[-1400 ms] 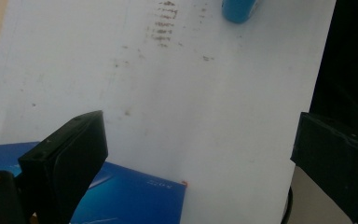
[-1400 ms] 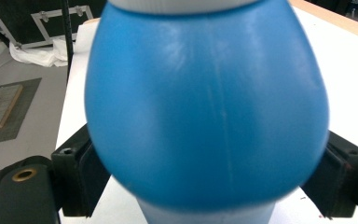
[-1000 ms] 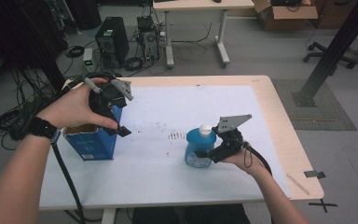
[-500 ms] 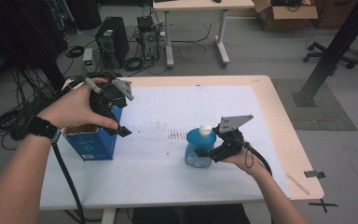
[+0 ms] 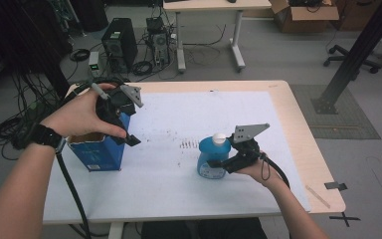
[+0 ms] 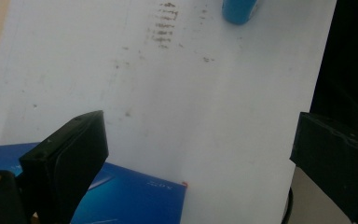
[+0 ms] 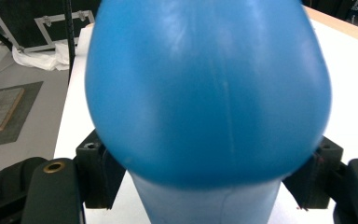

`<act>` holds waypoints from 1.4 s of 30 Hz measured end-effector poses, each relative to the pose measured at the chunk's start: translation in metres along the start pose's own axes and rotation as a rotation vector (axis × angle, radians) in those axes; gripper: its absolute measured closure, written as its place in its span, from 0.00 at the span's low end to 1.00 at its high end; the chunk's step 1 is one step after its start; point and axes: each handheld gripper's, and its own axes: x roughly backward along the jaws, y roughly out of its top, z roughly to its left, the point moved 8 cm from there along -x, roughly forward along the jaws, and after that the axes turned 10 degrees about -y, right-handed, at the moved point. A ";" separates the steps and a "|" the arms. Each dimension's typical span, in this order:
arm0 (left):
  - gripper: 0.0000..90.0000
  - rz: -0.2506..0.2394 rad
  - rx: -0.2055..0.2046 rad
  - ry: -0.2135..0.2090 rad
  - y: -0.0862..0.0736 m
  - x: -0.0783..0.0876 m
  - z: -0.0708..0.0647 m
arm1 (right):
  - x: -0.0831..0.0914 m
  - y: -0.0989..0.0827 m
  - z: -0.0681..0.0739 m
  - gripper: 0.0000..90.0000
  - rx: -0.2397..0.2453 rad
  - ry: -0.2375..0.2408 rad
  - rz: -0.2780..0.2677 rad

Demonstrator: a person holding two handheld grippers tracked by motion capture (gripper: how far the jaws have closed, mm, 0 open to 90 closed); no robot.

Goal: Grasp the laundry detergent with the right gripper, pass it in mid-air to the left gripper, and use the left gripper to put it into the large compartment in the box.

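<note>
**Blue bottle clamped on the right, blue box under the left**

We see a blue bottle [image 5: 213,158] with a white cap [image 5: 220,138] standing upright on the white sheet [image 5: 189,119] that covers the desk [image 5: 306,137], toward the person's right side. The right gripper [image 5: 218,163] has its fingers [image 7: 100,172] closed on the bottle's lower body, one on each side; in the right gripper view the bottle [image 7: 209,93] bulges wide above the narrower part that they grip. The right hand [image 5: 256,167] holds that gripper from behind, with its grey plate [image 5: 247,132] standing above.

Well apart, near the sheet's left edge, we see an open blue box [image 5: 99,149] standing on the desk. The left gripper [image 5: 129,134] hangs over the box's top right corner, held by the left hand [image 5: 82,117], which wears a black watch [image 5: 45,136]. In the left gripper view its fingers [image 6: 70,158] stand wide apart and hold nothing, with the box's corner [image 6: 135,198] beneath the left one and brown smudges [image 6: 164,25] farther out on the sheet.

Beyond the desk, a computer tower [image 5: 117,42] and cables [image 5: 149,64] sit on the floor.
</note>
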 end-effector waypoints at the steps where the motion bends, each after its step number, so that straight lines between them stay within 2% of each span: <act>1: 0.05 -0.001 0.000 -0.001 0.000 0.000 0.000 | 0.000 0.000 0.000 0.31 0.004 0.004 -0.002; 14: 0.05 -0.002 -0.005 0.000 0.002 0.001 -0.001 | 0.001 -0.001 0.002 0.43 0.026 0.013 -0.008; 33: 0.05 -0.011 -0.024 0.008 0.009 0.005 -0.003 | 0.003 0.002 0.002 0.46 0.047 0.009 0.006; 42: 0.05 -0.012 -0.041 0.010 0.014 0.012 -0.006 | 0.013 0.030 0.000 0.46 0.077 0.020 0.002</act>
